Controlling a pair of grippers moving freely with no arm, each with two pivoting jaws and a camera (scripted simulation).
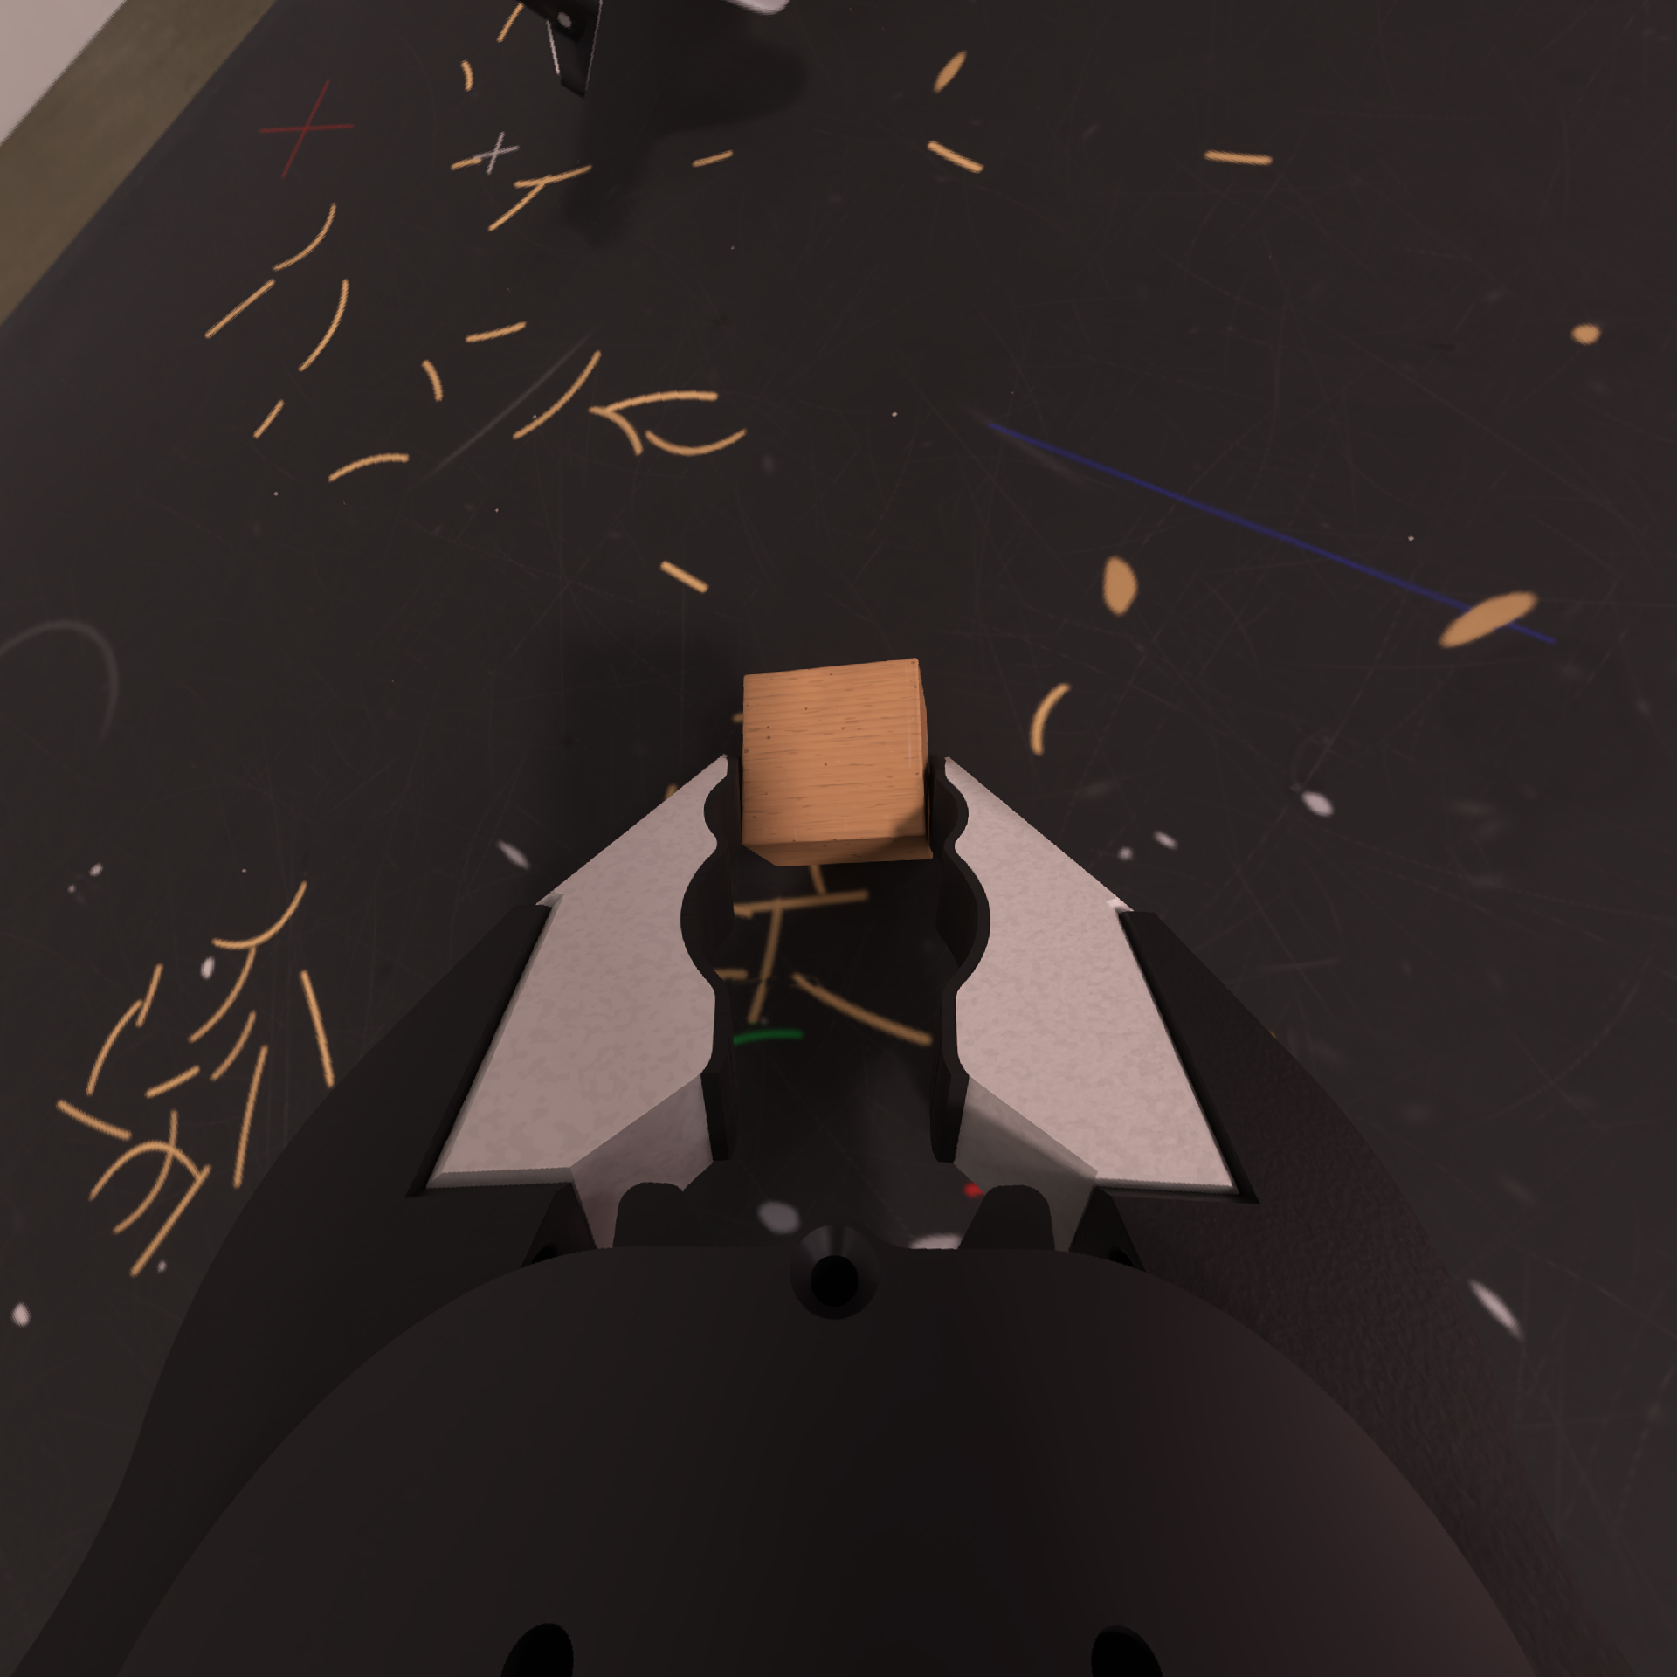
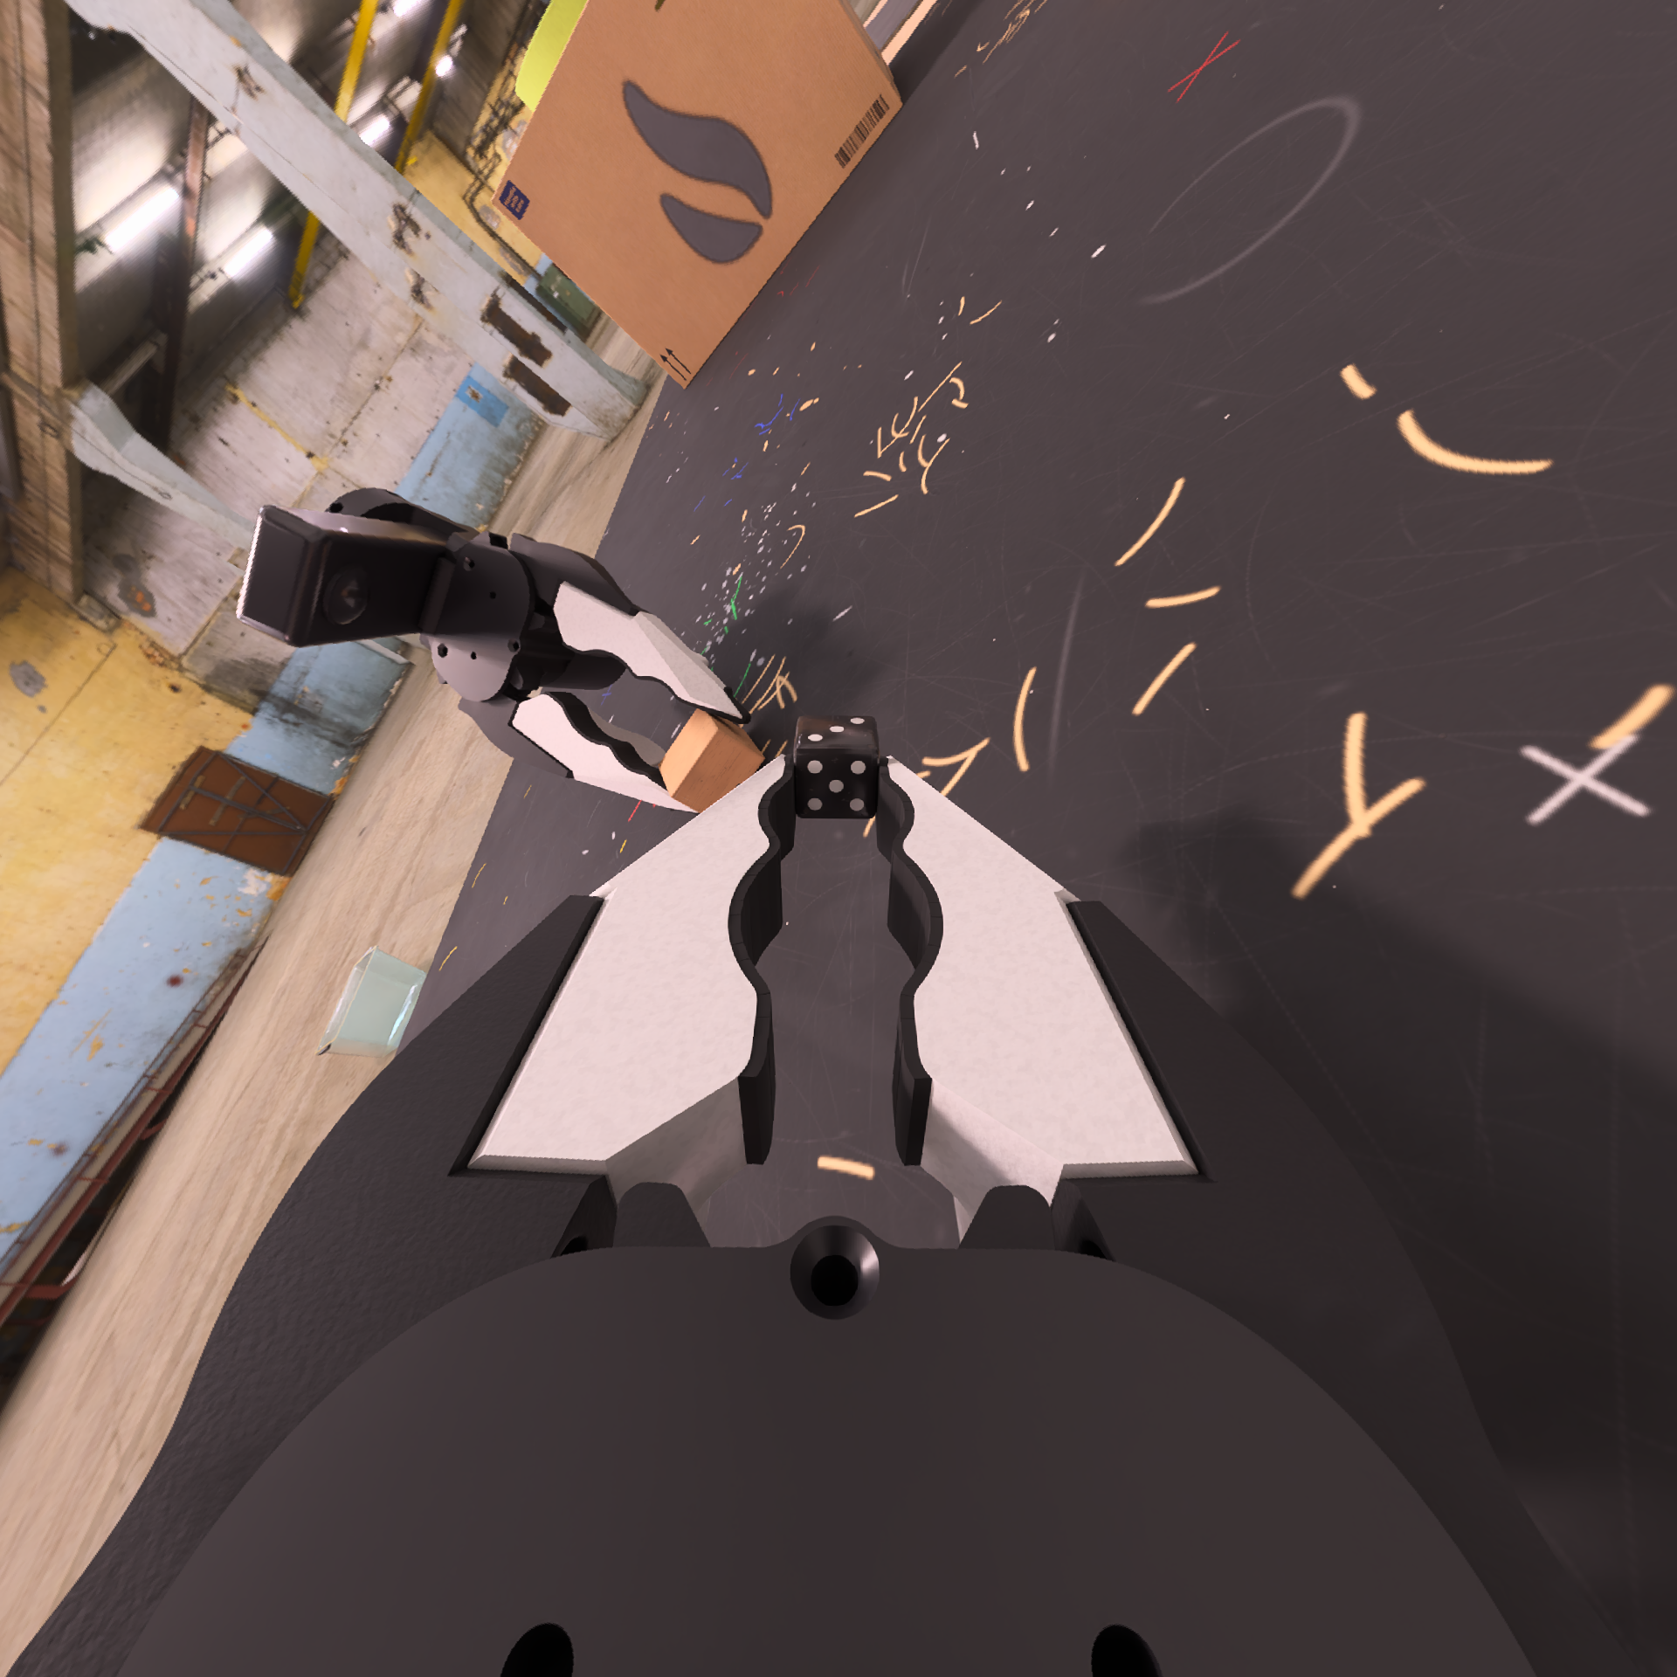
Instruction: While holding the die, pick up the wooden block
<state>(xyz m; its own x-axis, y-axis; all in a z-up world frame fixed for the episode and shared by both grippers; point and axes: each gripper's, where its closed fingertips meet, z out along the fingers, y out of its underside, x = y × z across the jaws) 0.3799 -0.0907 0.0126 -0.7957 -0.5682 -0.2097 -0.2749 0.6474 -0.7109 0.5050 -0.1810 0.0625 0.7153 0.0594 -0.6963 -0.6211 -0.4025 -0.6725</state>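
In the left wrist view my left gripper is shut on a light wooden block, held between the fingertips above the dark table. In the right wrist view my right gripper is shut on a black die with white pips, held at the fingertips above the table. The left gripper also shows in the right wrist view, just left of the die, with the wooden block in its tips. Part of the right gripper shows at the top edge of the left wrist view.
The table is dark and scratched, with tan marks. A cardboard box stands at the table's far edge in the right wrist view. A small pale translucent box lies on the floor beside the table edge.
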